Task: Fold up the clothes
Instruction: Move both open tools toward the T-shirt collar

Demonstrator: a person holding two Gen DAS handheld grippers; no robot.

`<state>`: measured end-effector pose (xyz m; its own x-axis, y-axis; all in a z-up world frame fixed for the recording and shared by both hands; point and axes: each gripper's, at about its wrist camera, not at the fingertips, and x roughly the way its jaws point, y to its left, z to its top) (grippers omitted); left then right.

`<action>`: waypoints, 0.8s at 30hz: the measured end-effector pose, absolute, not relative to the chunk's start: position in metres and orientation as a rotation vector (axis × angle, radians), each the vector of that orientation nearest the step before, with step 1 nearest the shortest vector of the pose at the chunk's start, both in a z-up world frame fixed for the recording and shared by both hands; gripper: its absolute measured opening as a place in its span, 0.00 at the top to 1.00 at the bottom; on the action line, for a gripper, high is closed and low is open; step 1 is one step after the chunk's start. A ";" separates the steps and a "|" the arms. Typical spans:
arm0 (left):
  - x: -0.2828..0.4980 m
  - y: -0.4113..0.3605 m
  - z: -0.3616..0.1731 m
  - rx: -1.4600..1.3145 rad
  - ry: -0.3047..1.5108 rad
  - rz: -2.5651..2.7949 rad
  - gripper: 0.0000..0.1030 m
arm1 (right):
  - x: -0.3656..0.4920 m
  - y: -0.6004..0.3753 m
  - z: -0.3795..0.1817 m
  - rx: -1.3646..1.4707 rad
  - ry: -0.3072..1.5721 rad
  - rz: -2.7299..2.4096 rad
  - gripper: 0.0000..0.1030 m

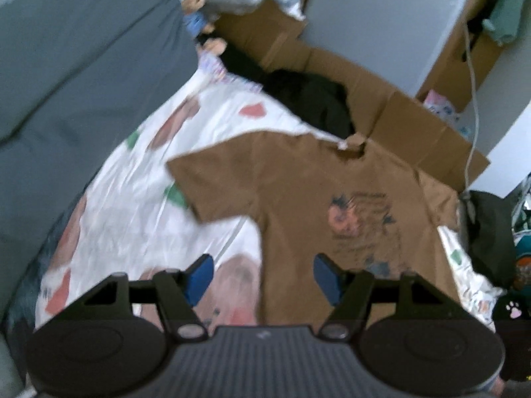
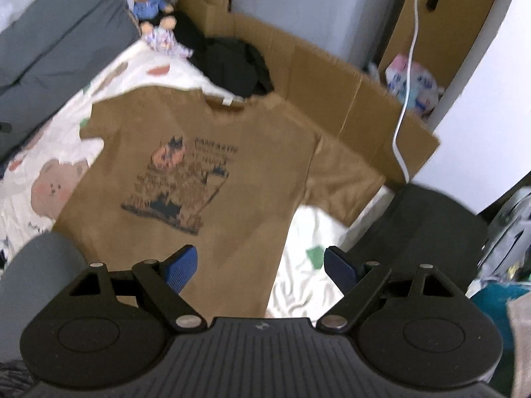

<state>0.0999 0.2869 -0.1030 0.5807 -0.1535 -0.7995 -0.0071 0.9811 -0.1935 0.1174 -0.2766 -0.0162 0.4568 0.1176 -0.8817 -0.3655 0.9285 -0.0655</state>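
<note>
Lying flat on a bear-print sheet (image 2: 49,179), the brown T-shirt (image 2: 205,179) faces both claws, spread and empty.

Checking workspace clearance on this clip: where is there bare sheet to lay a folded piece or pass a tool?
Free: printed sheet between the grey cushion and the brown T-shirt's sleeve; a smaller patch under the other sleeve, beside the dark chair. Crowded: the far end, with black clothes, teddy bear and cardboard.

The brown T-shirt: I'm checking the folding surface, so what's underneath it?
The brown T-shirt lies spread on a white bear-print sheet. Whatever is directly beneath the shirt is covered.
</note>
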 end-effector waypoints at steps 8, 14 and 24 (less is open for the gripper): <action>0.136 0.233 -0.071 -0.129 0.892 -0.169 0.27 | 0.154 -0.309 -0.017 -0.256 1.032 0.219 0.15; 0.181 0.188 -0.076 -0.081 0.933 -0.207 0.27 | 0.173 -0.337 -0.031 -0.206 1.011 0.162 0.15; 0.245 0.111 -0.093 -0.055 0.907 -0.257 0.27 | 0.195 -0.361 -0.064 -0.198 1.002 0.194 0.15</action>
<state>0.2449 0.1114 -0.0933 0.5874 -0.2437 -0.7717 0.1978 0.9679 -0.1552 0.1951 -0.3611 -0.0637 0.5243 0.0703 -0.8486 -0.2515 0.9649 -0.0755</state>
